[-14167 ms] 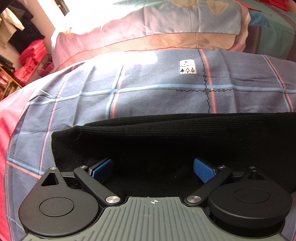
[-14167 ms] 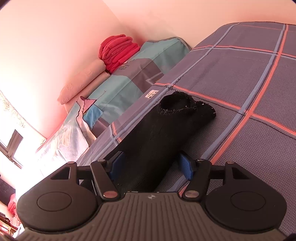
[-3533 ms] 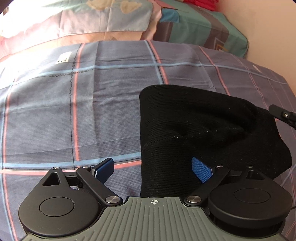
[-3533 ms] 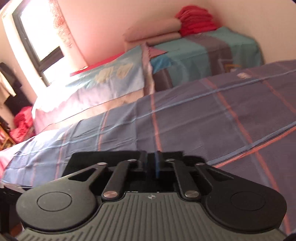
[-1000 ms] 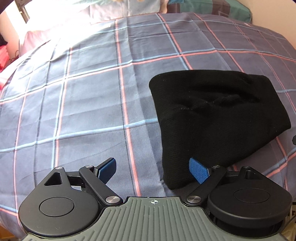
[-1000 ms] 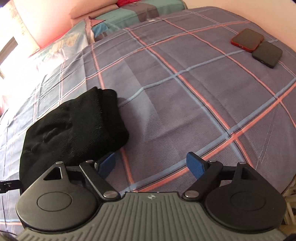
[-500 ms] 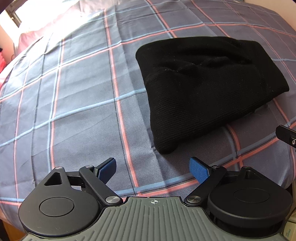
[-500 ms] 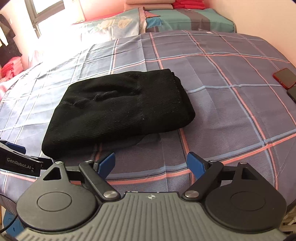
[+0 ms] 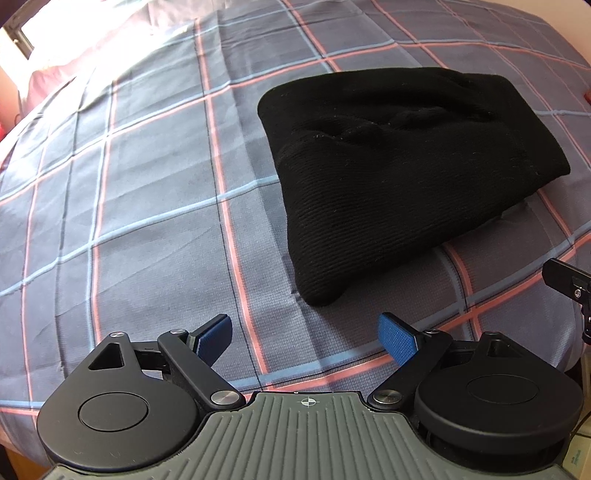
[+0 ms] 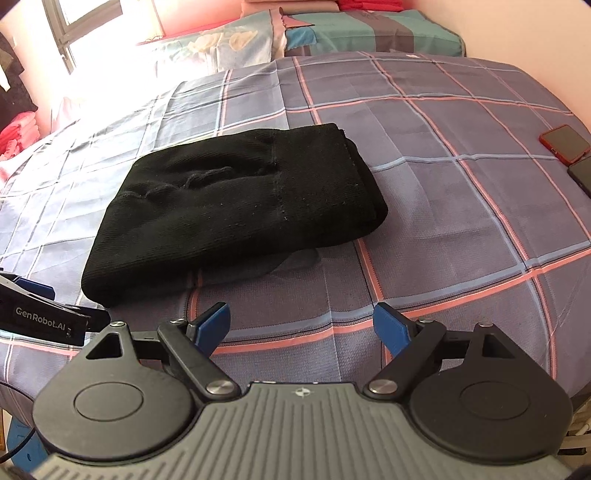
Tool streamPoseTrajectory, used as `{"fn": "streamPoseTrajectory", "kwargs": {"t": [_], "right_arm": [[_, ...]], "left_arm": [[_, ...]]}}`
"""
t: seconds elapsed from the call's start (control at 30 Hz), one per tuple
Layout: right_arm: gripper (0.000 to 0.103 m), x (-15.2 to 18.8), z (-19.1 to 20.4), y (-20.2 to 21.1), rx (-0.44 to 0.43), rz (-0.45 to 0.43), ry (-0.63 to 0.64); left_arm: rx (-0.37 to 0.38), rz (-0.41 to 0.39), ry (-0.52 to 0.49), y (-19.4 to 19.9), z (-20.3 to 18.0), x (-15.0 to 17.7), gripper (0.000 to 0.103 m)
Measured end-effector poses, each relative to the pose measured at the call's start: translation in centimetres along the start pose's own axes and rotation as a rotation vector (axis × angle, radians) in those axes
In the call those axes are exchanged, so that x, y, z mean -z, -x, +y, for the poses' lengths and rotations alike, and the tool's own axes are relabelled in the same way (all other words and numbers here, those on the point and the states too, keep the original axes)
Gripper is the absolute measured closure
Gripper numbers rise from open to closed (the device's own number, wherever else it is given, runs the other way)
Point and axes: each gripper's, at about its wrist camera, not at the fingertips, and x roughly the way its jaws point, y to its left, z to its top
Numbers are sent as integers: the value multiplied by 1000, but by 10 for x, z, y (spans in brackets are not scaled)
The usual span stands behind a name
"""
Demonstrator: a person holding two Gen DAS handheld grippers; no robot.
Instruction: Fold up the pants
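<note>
The black pants point(image 9: 388, 162) lie folded into a thick compact bundle on the plaid bedspread point(image 9: 147, 184); they also show in the right wrist view point(image 10: 236, 210). My left gripper point(image 9: 306, 338) is open and empty, held back from the bundle's near corner above the bed. My right gripper point(image 10: 301, 325) is open and empty, a short way in front of the bundle's near edge. The left gripper's body point(image 10: 40, 317) shows at the left edge of the right wrist view.
Pillows point(image 10: 229, 40) and a teal folded quilt point(image 10: 369, 33) lie at the head of the bed. A red phone point(image 10: 563, 142) and a dark phone point(image 10: 583, 175) rest on the bed at the right. A window point(image 10: 62, 22) is at the far left.
Both grippers have drawn back from the folded pants toward the bed's near edge. The bundle lies still and both stay open.
</note>
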Motion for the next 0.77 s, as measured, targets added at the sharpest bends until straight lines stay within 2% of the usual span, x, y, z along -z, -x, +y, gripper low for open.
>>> {"fn": "streamPoseTrajectory", "kwargs": {"t": [0.77], "right_arm": [[15,-4,3,-5,-1,15,0]], "left_arm": [[10,0,-12,-2,1,-4,0]]}}
